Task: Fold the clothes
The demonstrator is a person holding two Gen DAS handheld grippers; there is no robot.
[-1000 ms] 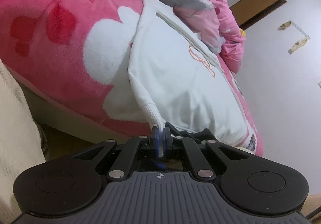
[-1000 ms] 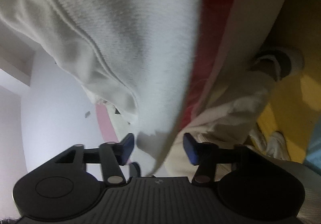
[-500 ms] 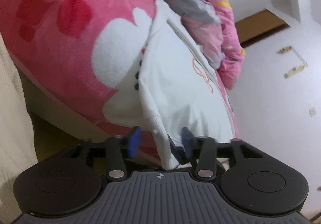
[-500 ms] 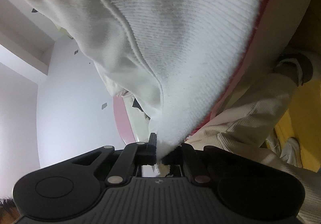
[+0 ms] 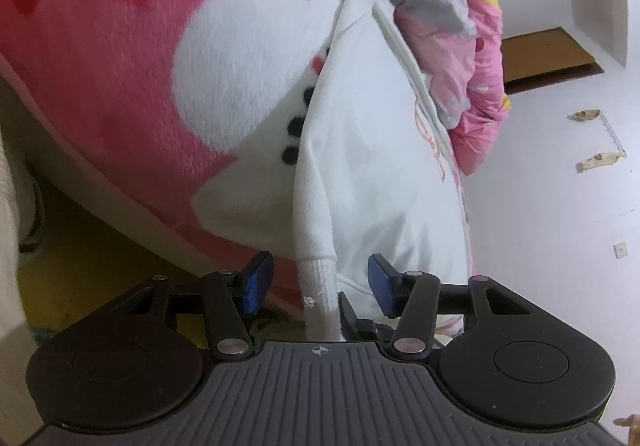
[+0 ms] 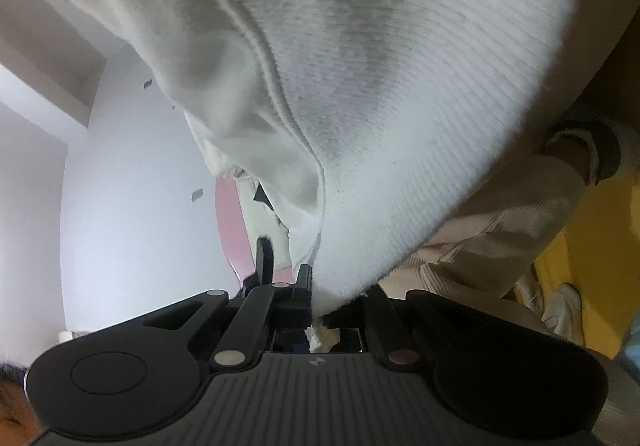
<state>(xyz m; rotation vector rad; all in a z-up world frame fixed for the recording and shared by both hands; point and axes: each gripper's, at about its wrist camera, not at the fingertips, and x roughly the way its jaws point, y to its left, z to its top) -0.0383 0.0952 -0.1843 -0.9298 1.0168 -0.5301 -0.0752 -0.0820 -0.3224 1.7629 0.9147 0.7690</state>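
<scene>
A white sweatshirt (image 5: 380, 174) with an orange print lies on a pink flowered blanket (image 5: 140, 86) on a bed. Its ribbed sleeve cuff (image 5: 318, 286) hangs down between the blue pads of my left gripper (image 5: 320, 280), which stands open with neither pad touching the cloth. In the right wrist view the white knit garment (image 6: 380, 106) fills most of the picture from above. My right gripper (image 6: 320, 310) is shut on its lower edge, and a bit of cloth shows pinched between the jaws.
A crumpled pink quilt (image 5: 472, 58) lies behind the sweatshirt, with a white wall (image 5: 560, 206) and a brown door (image 5: 548, 54) beyond. A person's cream ribbed trouser leg (image 6: 500, 238) and a white shoe (image 6: 564, 306) stand on the yellow floor (image 6: 592, 266) at the right.
My left gripper let go of the sleeve cuff, its jaws opened, and it sank closer to the bed's edge. My right gripper closed on the white garment's edge.
</scene>
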